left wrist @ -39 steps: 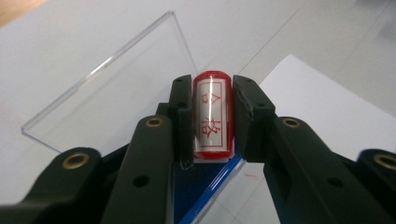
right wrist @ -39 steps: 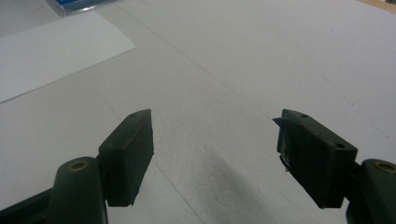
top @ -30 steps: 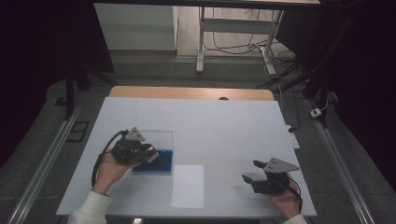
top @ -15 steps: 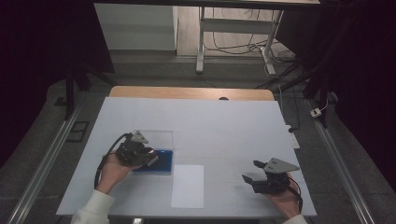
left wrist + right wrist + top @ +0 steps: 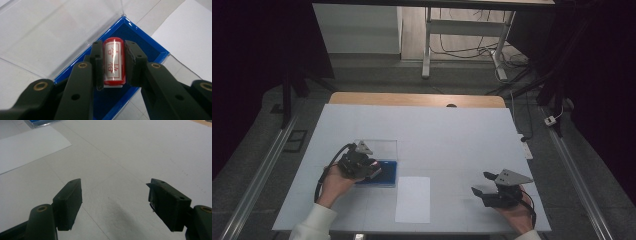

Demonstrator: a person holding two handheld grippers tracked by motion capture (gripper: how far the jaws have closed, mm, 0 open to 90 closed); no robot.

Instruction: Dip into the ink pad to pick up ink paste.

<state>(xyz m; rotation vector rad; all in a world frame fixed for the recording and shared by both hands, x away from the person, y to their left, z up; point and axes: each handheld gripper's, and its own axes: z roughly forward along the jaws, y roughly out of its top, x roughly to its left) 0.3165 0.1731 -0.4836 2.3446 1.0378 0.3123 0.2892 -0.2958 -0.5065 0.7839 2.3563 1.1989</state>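
Note:
My left gripper (image 5: 113,45) is shut on a small red stamp (image 5: 113,65) with a white label and red characters, gripped by its sides. It hangs over a blue ink-pad box (image 5: 147,50) whose clear lid (image 5: 50,32) lies open flat beside it. From the high view the left gripper (image 5: 372,170) sits over the left part of the blue box (image 5: 388,172) with the lid (image 5: 381,148) behind it. A white paper sheet (image 5: 413,199) lies just right of the box. My right gripper (image 5: 479,190) hovers open near the front right, with nothing between its jaws (image 5: 115,200).
The white table top (image 5: 452,135) ends in a wooden strip (image 5: 412,99) at the far edge. In the right gripper view the paper sheet (image 5: 27,145) lies at the upper left. Cables and a table frame stand on the floor beyond.
My left hand has shifted slightly toward the near side and right, staying over the blue box with the stamp in its jaws. The right hand has not moved.

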